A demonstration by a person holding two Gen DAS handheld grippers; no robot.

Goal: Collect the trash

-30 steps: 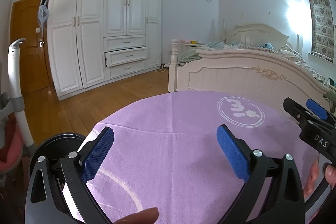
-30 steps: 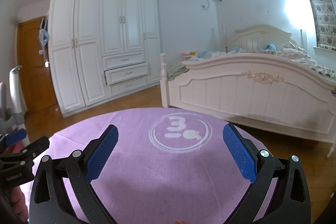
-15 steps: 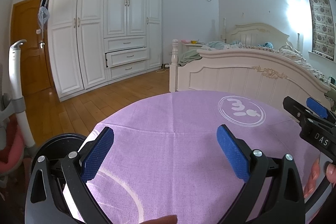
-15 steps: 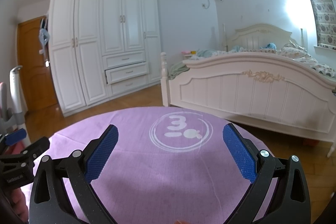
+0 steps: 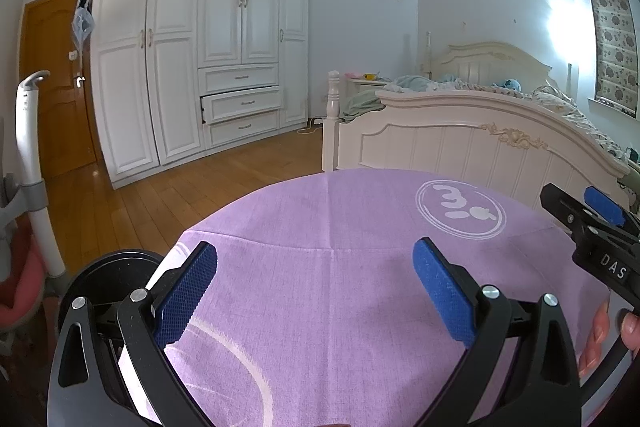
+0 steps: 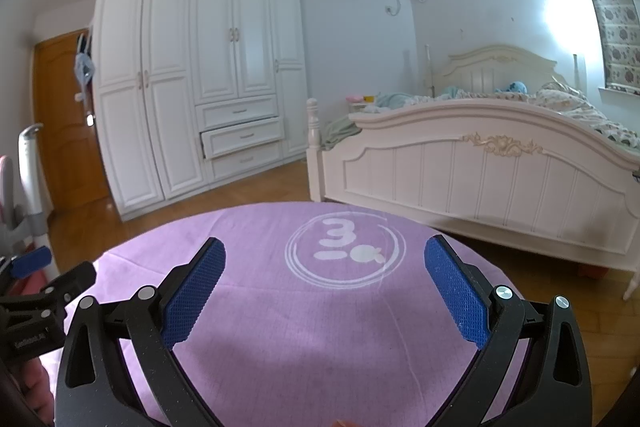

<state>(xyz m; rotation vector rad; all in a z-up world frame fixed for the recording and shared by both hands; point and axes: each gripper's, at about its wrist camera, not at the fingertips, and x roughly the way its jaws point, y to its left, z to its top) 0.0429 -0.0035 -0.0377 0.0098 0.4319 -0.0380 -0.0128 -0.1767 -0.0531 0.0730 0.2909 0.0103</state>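
Observation:
My left gripper point(image 5: 316, 267) is open and empty, held over a round table with a purple cloth point(image 5: 340, 219). My right gripper point(image 6: 324, 263) is open and empty over the same cloth point(image 6: 320, 327), just short of its white printed logo point(image 6: 344, 251). The right gripper also shows at the right edge of the left wrist view point(image 5: 592, 223), and the left gripper shows at the left edge of the right wrist view point(image 6: 36, 287). A round black bin point(image 5: 108, 271) sits by the table's left edge. No trash shows on the cloth.
A white bed point(image 6: 480, 167) stands close behind the table on the right. A white wardrobe point(image 5: 200, 67) with one drawer pulled out lines the far wall. A wooden door point(image 5: 56, 87) is at the left. A white pole and pink chair point(image 5: 28, 187) stand at the left edge.
Both views have barely shifted. A fingertip that showed at the bottom of the left wrist view has slid out of sight.

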